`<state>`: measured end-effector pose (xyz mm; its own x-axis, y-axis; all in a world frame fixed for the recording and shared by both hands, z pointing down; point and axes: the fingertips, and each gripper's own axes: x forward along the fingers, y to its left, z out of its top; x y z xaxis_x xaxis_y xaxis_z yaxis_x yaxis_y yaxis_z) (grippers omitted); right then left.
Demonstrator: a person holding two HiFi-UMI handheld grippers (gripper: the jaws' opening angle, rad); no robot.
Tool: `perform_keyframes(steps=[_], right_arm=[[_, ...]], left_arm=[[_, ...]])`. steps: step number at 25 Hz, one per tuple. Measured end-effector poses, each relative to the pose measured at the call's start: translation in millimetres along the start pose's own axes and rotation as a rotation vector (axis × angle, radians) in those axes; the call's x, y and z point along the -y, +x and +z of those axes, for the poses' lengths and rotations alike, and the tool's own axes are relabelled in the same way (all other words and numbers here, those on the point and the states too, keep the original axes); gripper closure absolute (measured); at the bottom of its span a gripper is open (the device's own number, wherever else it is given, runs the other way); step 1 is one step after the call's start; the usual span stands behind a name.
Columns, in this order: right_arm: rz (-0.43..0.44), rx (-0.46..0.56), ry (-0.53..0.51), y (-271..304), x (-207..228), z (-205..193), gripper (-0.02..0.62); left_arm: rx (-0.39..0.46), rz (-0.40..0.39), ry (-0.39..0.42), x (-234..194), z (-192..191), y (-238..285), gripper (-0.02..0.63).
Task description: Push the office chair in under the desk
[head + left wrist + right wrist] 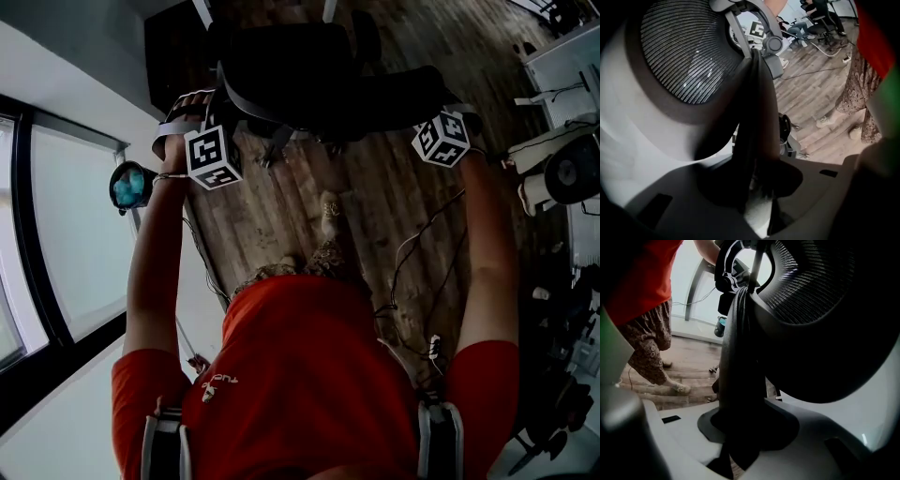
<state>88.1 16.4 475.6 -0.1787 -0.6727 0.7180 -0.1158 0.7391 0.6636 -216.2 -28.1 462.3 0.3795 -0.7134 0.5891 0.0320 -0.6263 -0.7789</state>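
Observation:
The black office chair (309, 80) stands on the wooden floor ahead of me, its mesh back (684, 51) toward me. My left gripper (192, 117) is at the back's left edge and my right gripper (448, 120) at its right edge, arms stretched forward. In the left gripper view the dark rim of the back (757, 122) runs down between the jaws of the left gripper (759, 187), which is shut on it. The right gripper (740, 437) is likewise shut on the rim (738, 357) beside the mesh (811, 287). Two pale legs (202, 9) at the top edge may belong to the desk.
A large window (56, 244) runs along the left. Cables (412, 253) and a power strip (433, 347) lie on the floor to my right. White equipment (562, 169) stands at the right edge. Other chairs (820, 18) are farther off.

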Motion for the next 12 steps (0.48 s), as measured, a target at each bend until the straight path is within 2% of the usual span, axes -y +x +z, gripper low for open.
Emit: perform_keyframes(steps=[3, 8, 12], right_arm=[[-0.005, 0.015, -0.017, 16.2, 27.1, -11.5, 0.465], [0.029, 0.013, -0.035, 61.7, 62.7, -55.1, 0.464], [0.035, 0.047, -0.054, 89.6, 101.2, -64.9, 0.463]], left_arm=[[-0.017, 0.001, -0.009, -18.8, 1.9, 22.1, 0.468], [-0.042, 0.005, -0.026, -51.4, 9.2, 67.9, 0.468], [-0.068, 0.005, -0.045, -75.7, 8.8, 104.3, 0.466]])
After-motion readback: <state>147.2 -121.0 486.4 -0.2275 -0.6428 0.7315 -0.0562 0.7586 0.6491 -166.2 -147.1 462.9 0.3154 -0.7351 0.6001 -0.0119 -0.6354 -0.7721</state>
